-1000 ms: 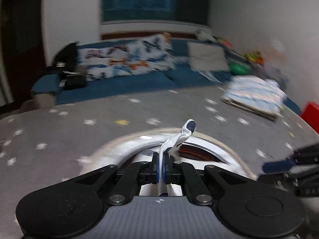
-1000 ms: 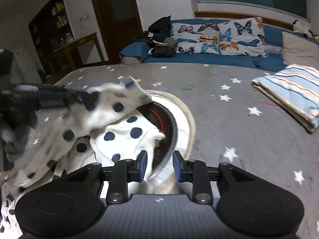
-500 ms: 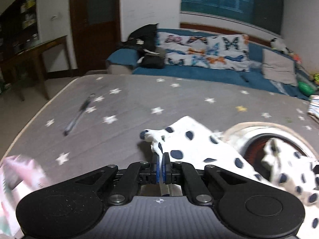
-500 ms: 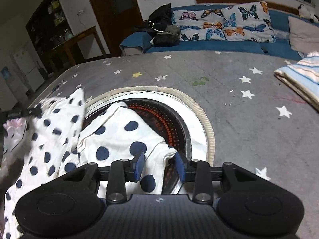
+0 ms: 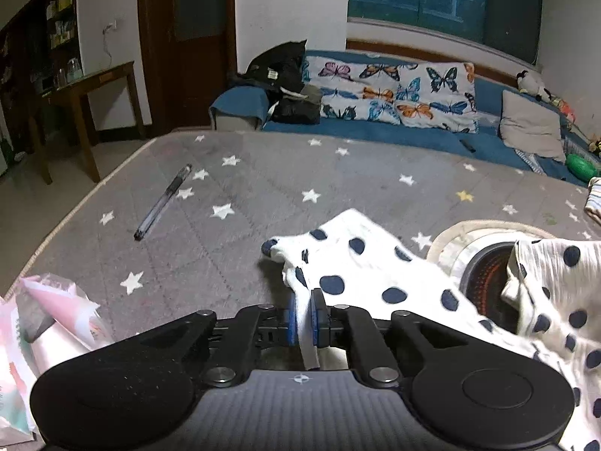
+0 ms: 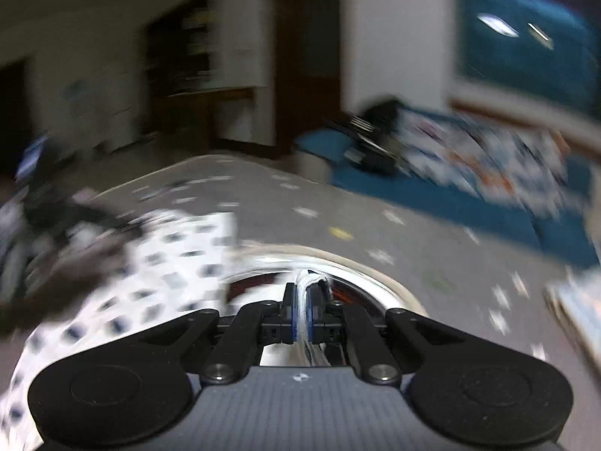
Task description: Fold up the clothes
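Observation:
A white garment with dark blue dots [image 5: 360,263] lies spread on the grey star-print table cover [image 5: 240,188]. My left gripper [image 5: 303,314] is shut on one edge of it, low over the table. The cloth runs off to the right and drapes over a round hob ring [image 5: 484,263]. In the blurred right wrist view, my right gripper [image 6: 299,314] is shut on a bunched white fold of the same dotted garment [image 6: 169,259], above the ring [image 6: 360,278]. The left gripper's dark shape shows at that view's far left.
A pen [image 5: 163,201] lies on the table to the left. A pink and white plastic bag [image 5: 41,323] sits at the near left corner. A striped folded cloth [image 5: 593,195] lies at the right edge. Behind the table stands a blue sofa [image 5: 375,127] with butterfly pillows.
My right gripper was open over the garment; now it is shut on a fold and swinging fast. My left gripper carried its edge leftward and has settled low.

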`<state>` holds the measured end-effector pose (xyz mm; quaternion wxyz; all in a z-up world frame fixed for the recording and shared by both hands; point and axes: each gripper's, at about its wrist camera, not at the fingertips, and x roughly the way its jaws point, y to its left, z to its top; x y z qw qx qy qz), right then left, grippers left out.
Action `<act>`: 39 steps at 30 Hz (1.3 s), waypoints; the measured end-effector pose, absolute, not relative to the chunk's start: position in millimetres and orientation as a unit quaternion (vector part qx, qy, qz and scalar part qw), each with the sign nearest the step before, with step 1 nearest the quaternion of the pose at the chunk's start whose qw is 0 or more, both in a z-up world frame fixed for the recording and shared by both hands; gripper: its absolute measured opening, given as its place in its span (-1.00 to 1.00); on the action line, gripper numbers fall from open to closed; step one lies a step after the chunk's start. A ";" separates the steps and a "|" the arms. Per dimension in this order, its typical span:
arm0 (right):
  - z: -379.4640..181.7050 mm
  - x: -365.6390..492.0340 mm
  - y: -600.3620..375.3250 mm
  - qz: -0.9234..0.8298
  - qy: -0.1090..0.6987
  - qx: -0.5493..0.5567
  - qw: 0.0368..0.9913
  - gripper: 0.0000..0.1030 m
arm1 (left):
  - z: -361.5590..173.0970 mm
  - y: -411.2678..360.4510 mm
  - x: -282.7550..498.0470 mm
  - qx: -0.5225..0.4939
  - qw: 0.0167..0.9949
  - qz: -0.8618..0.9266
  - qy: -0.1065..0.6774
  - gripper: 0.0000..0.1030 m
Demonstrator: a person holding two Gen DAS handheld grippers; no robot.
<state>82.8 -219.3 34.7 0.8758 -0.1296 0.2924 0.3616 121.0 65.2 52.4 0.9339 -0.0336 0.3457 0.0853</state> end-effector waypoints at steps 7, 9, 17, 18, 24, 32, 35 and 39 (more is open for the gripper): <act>43.7 43.7 -188.5 0.427 0.265 -0.201 0.841 -0.84 | 70.4 58.1 104.7 -0.023 0.943 0.078 0.322 -0.47; 39.9 51.1 -192.6 0.418 0.280 -0.185 0.844 -0.82 | 73.9 59.4 100.2 -0.015 0.945 0.081 0.315 -0.43; 24.6 80.9 -209.0 0.379 0.338 -0.117 0.853 -0.76 | 64.3 75.4 93.4 -0.030 0.938 0.101 0.331 -0.43; 22.7 84.6 -211.0 0.374 0.345 -0.108 0.854 -0.74 | 62.1 74.9 93.3 -0.030 0.937 0.099 0.334 -0.43; 11.3 107.0 -223.4 0.342 0.386 -0.056 0.855 -0.35 | 53.6 70.7 94.8 -0.028 0.935 0.089 0.343 -0.37; 0.2 122.8 -227.8 0.325 0.412 -0.026 0.851 -0.18 | 47.3 63.5 103.5 -0.023 0.932 0.077 0.353 -0.36; -2.8 125.1 -226.4 0.326 0.416 -0.024 0.849 -0.22 | 44.1 60.7 105.5 -0.021 0.931 0.074 0.356 -0.27; -6.8 128.2 -224.5 0.327 0.420 -0.023 0.846 -0.60 | 39.5 56.8 110.0 -0.018 0.929 0.071 0.363 -0.27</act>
